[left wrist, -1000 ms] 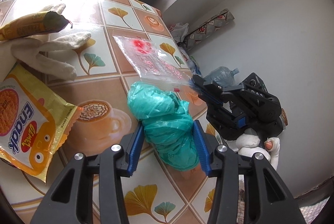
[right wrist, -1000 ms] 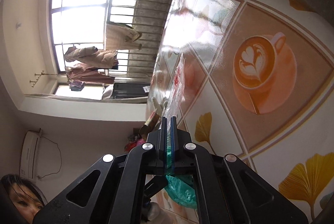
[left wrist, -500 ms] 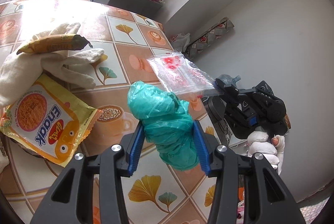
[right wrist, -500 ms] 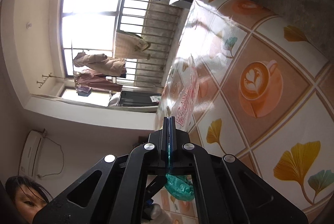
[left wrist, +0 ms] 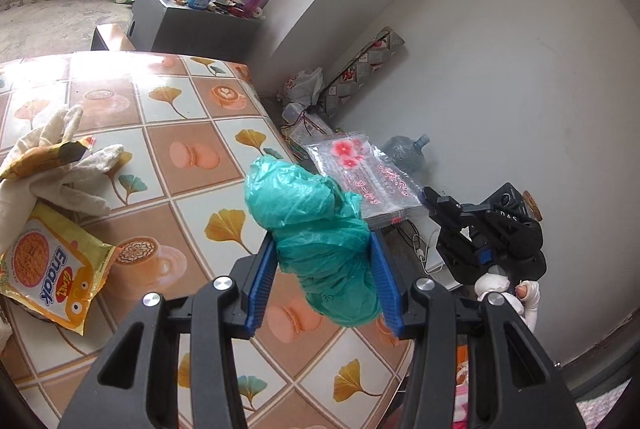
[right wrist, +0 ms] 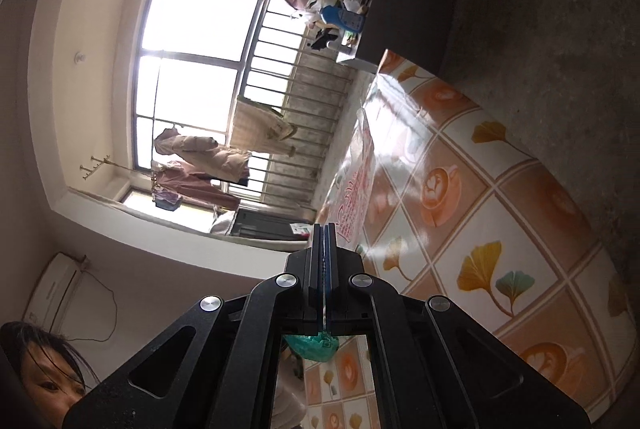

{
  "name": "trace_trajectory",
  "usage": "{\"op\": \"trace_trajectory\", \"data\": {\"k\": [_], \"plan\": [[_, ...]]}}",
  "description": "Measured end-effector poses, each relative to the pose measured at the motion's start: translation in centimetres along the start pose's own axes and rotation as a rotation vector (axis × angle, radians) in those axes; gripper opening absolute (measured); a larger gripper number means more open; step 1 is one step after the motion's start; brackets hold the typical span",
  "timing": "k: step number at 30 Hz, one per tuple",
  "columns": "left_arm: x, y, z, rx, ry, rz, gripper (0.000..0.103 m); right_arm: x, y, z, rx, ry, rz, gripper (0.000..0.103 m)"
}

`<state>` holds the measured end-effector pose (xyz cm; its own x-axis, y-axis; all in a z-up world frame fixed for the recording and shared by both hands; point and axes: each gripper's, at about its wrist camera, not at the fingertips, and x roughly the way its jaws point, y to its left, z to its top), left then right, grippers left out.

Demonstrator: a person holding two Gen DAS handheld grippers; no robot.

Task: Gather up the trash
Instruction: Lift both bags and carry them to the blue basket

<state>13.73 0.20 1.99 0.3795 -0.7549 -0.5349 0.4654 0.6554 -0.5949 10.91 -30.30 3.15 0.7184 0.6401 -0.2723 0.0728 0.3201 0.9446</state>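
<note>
My left gripper (left wrist: 322, 283) is shut on a crumpled teal plastic bag (left wrist: 316, 229), held above the patterned table (left wrist: 192, 189). Its blue pads press the bundle from both sides. To the right, past the table's edge, my right gripper (left wrist: 430, 195) pinches the corner of a clear zip bag with pink flowers and red print (left wrist: 362, 177), lifted in the air. In the right wrist view the right gripper (right wrist: 325, 229) is shut on the clear zip bag (right wrist: 354, 197), which stretches forward from the tips; the teal bag (right wrist: 316, 345) shows below the fingers.
A yellow snack packet (left wrist: 52, 269), white cloth gloves (left wrist: 52, 165) and a yellow wrapper (left wrist: 44, 153) lie on the table's left. On the floor by the wall sit a water jug (left wrist: 408, 149) and plastic bags (left wrist: 302, 85). A grey cabinet (left wrist: 188, 25) with bottles stands beyond the table.
Both grippers have risen from the table with their loads. The clear zip bag has left the tabletop and moved right, past the table's edge. The table looks farther away.
</note>
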Motion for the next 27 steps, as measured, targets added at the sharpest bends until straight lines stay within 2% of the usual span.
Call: {"op": "trace_trajectory", "data": {"k": [10,17,20,22,24,27], "plan": [[9.0,-10.2,2.4,0.175,0.164,-0.132,0.045,-12.6,-3.1,0.7,0.006,-0.294,-0.137,0.000],[19.2,-17.8,1.8,0.298,0.350,-0.171,0.045,-18.1,-7.9,0.7,0.092,-0.449,-0.297,0.000],[24.2,-20.6,0.6,0.352,0.435,-0.177,0.045,-19.4,-9.6,0.8,0.105,-0.502,-0.455,0.000],[27.4,-21.9,-0.4,0.375,0.491,-0.171,0.045,-20.3,-11.7,1.2,0.125,-0.516,-0.532,0.000],[30.9,-22.9,-1.6,0.390,0.552,-0.164,0.046,-20.5,-13.8,1.6,0.143,-0.518,-0.624,0.000],[35.6,-24.2,-3.4,0.421,0.624,-0.153,0.046,-20.3,-16.9,2.2,0.174,-0.499,-0.717,0.000]]}}
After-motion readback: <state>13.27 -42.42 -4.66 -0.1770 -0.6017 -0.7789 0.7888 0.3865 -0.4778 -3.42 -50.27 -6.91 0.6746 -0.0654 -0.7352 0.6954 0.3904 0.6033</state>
